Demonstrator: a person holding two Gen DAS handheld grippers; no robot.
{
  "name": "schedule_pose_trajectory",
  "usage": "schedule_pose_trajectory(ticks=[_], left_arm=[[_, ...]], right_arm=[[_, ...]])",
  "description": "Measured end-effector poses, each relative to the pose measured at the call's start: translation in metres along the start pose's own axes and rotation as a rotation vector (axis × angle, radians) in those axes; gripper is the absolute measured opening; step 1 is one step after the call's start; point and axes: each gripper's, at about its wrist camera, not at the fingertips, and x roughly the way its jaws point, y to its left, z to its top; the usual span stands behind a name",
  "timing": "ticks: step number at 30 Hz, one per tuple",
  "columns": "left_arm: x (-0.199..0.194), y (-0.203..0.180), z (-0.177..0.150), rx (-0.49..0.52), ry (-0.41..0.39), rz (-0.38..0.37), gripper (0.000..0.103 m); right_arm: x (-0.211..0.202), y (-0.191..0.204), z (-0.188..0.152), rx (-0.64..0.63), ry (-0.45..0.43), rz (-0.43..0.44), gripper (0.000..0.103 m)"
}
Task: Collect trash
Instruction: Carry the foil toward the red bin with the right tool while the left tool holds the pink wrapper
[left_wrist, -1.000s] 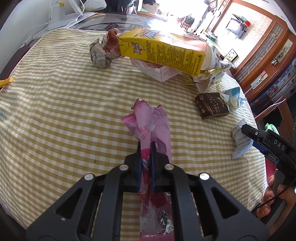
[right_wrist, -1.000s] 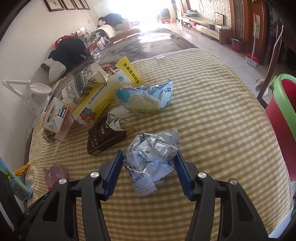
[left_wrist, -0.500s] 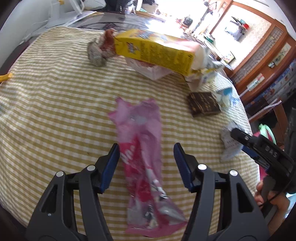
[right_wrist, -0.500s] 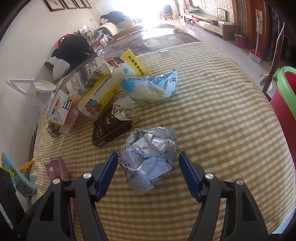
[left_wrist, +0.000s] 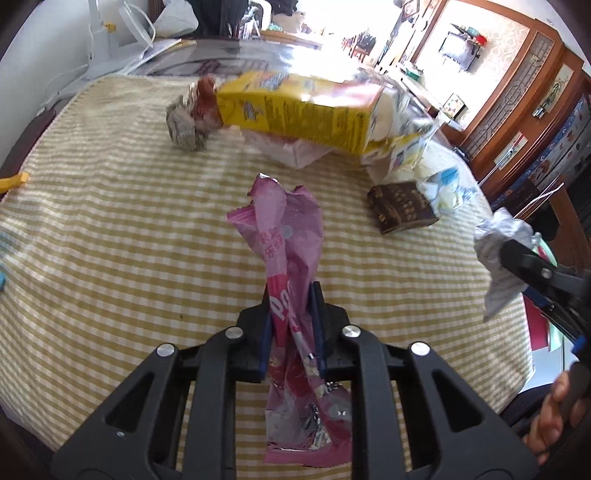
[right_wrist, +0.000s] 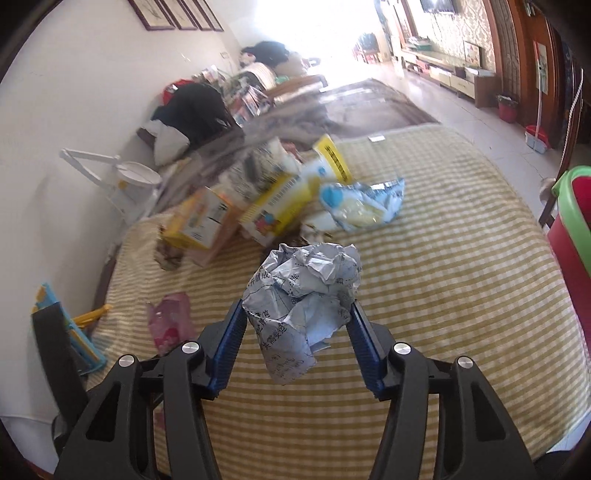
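A long pink snack wrapper (left_wrist: 284, 229) lies on the yellow checked tablecloth (left_wrist: 110, 229), its far end raised. My left gripper (left_wrist: 291, 295) is closing on the wrapper's middle, and its pads press on it. A crumpled ball of printed paper (right_wrist: 306, 280) hangs above the cloth in my right gripper (right_wrist: 297, 310), whose jaws are closing and pinch it from both sides. In the left wrist view the same paper (left_wrist: 495, 243) shows at the right edge. In the right wrist view the pink wrapper (right_wrist: 170, 321) lies low on the left.
More litter lies at the far side: a yellow carton (left_wrist: 303, 107), a brown packet (left_wrist: 400, 208), a blue and white bag (right_wrist: 362, 199) and a grey wad (left_wrist: 184, 125). A red bin with a green rim (right_wrist: 572, 221) stands off the table's right edge.
My left gripper let go of the pink wrapper, opened wide, then closed on it again. My right gripper closed on the crumpled paper and lifted it off the cloth.
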Motion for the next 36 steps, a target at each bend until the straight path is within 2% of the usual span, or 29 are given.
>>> schedule_pose_trajectory(ticks=[5,13,22,36], left_arm=[[-0.025,-0.013,0.007,0.026,-0.054,-0.021,0.018],[-0.062,-0.039,0.014,0.069,-0.124,-0.043,0.018],[-0.083,-0.078,0.02,0.145,-0.177,-0.069,0.018],[-0.084,-0.15,0.028,0.277,-0.214,-0.122,0.018]], right_arm=[[-0.032,0.018,0.001,-0.028,-0.073,0.026,0.054],[-0.07,0.016,-0.004,-0.032,-0.155,0.014,0.054],[-0.103,-0.013,-0.004,0.031,-0.229,-0.003,0.055],[-0.139,-0.064,-0.004,0.15,-0.315,-0.033,0.055]])
